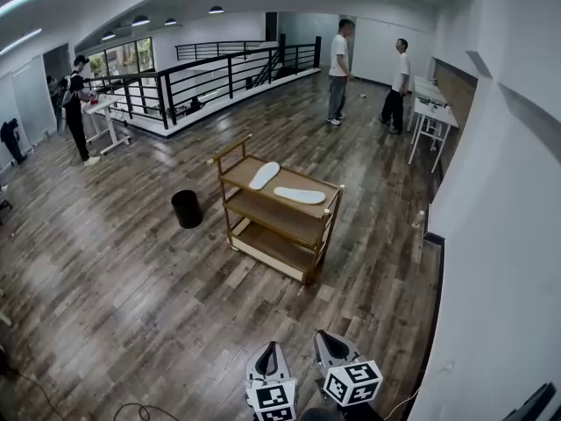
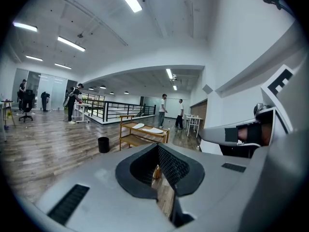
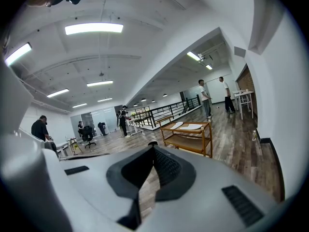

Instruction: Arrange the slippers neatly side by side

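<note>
Grey left gripper (image 1: 270, 351): low at the near edge of the head view. It has a smooth moulded shell with a marker cube on its back. Its jaws are together, with nothing between the ribbed black pads (image 2: 174, 166).
Grey right gripper (image 1: 331, 340): just beside the left one and of the same build. Its jaws are closed too, and empty.
Floor (image 1: 114, 270): dark wood-grain planks with a slight sheen. A wide stretch of it lies between the grippers and the cart.
Step in hand: judged to be the approach. Both grippers are well apart from the slippers and nothing is gripped.
Bin (image 1: 186, 209): black and round, standing on the floor near the cart's handle end.
Cart (image 1: 280, 235): light wood with three open shelves and a raised rail handle at one end.
Far slipper (image 1: 263, 175): white, flat and long with rounded ends. It lies slantwise on the top shelf, toward the handle end.
Near slipper (image 1: 299, 196): the same shape, lying along the top shelf toward the other end. It is at an angle to its mate. Their nearest ends are close, but whether they touch cannot be told.
Next move: likely to walk up, open one gripper, pinch a slipper's thin edge and swing it parallel to the other. The slipper looks light and may slide on the smooth shelf.
Background: a black railing, white desks and several standing people.
</note>
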`<state>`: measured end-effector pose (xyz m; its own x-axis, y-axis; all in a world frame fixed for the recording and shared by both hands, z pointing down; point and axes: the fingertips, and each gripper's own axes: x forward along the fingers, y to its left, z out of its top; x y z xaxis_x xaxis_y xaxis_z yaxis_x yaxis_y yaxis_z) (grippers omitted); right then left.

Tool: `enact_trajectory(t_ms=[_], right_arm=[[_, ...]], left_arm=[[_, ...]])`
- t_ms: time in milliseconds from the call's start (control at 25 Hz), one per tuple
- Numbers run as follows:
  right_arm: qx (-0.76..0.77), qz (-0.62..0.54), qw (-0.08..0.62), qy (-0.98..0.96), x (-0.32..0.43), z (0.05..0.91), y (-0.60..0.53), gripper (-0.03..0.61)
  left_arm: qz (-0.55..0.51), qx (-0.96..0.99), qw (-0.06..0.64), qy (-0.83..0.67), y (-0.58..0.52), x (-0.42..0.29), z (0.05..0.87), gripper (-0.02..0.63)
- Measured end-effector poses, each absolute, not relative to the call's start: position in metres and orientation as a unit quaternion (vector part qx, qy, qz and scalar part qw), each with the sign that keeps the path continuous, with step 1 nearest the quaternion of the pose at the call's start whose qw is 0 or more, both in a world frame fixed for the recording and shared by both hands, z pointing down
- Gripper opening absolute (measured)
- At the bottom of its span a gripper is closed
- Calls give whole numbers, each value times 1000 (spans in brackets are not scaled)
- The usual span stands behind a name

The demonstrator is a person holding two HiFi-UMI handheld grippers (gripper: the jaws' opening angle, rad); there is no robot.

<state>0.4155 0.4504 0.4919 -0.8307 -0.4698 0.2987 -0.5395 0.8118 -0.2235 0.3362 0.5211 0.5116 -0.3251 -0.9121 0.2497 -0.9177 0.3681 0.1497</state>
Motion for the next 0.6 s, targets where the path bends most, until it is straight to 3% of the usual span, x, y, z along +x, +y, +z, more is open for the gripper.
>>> enact_trajectory(t_ms=[600], right_arm=[[251,154,128,-947,378,500,394,-2]], left_arm=[[9,541,157,-826,471,298,518,2]])
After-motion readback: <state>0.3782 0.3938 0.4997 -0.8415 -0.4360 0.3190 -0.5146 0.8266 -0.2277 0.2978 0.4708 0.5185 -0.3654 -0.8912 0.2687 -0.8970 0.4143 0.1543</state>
